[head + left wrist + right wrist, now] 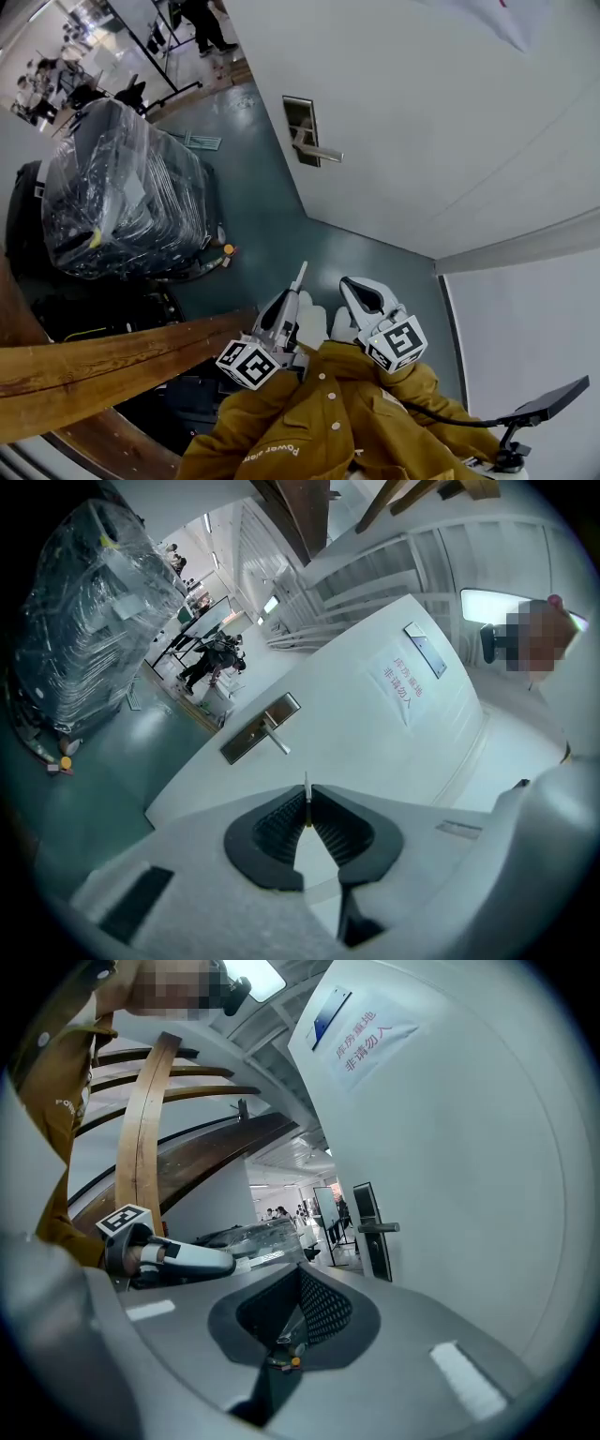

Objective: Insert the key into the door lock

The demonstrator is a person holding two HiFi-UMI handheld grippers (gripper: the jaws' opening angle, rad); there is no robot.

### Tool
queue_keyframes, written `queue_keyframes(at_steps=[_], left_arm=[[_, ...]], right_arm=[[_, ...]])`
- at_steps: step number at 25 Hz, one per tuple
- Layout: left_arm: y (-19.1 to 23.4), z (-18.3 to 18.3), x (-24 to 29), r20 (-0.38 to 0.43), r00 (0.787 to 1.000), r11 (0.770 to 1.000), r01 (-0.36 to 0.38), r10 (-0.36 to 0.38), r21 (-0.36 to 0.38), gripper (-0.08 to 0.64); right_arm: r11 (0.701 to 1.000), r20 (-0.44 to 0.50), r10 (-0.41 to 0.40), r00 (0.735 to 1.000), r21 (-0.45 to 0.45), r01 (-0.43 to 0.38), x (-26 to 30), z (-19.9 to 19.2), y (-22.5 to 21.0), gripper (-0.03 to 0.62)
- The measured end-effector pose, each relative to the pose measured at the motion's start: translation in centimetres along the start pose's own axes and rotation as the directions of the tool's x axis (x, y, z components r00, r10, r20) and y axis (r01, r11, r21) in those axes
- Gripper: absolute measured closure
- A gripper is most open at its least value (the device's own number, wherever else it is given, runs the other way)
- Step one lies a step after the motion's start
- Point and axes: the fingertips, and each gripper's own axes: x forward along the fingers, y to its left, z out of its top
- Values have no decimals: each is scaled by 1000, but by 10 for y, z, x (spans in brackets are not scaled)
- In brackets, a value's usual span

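Observation:
In the head view the white door (441, 122) carries a dark lock plate (302, 129) with a silver lever handle (319, 152). My left gripper (294, 291) is shut on a thin silver key (300, 275) whose blade sticks out past the tips toward the door, well short of it. In the left gripper view the key (307, 791) points just right of the lock plate (259, 727). My right gripper (349, 289) hangs beside the left one, shut and empty. In the right gripper view its tips (300, 1274) meet, with the lock plate (367, 1230) ahead at the right.
A plastic-wrapped black stack (122, 192) stands on the green floor left of the door. A curved wooden beam (112, 361) crosses the lower left. A paper notice (401, 682) hangs on the door. People stand far off behind a glass partition (214, 653).

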Motion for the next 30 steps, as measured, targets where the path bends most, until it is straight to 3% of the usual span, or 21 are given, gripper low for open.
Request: queue_keyframes(at_steps=[5, 19, 28, 30], left_arm=[[21, 24, 31, -11, 1000, 1000, 1, -1, -21, 535], [62, 103, 124, -100, 990, 993, 90, -97, -71, 535], [108, 107, 158, -73, 995, 977, 46, -63, -209, 535], [124, 102, 170, -81, 996, 970, 1, -22, -244, 535]], right_arm=[[1000, -3, -25, 1000, 1, 25, 29, 10, -22, 588], [990, 12, -138, 990, -31, 139, 128, 56, -65, 588], [989, -21, -142, 990, -44, 141, 151, 56, -79, 588], [988, -23, -150, 988, -47, 149, 151, 56, -87, 588]])
